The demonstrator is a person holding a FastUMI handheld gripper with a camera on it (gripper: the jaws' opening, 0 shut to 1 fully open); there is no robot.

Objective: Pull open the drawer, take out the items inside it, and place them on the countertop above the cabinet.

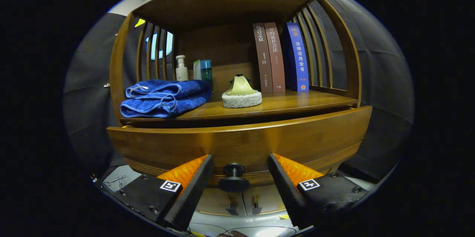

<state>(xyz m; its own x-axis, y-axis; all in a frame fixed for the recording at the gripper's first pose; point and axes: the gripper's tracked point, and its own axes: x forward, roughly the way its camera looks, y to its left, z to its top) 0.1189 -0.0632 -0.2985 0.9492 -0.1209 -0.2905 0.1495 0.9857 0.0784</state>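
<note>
A wooden cabinet fills the view, with its drawer front (pixel 241 142) just ahead of my fingers. The drawer stands pulled out a little, a dark gap showing under the countertop (pixel 297 101). Its round dark knob (pixel 233 177) sits between my two fingers, untouched on either side. My gripper (pixel 240 163) is open, one finger (pixel 196 181) left of the knob and the other to its right. The drawer's inside is hidden from here.
On the countertop lie a folded blue towel (pixel 163 98), a white pump bottle (pixel 181 68), a teal box (pixel 203 70), a yellow-green brush on a white pad (pixel 241 94) and three upright books (pixel 282 57). Slatted wooden sides close the shelf left and right.
</note>
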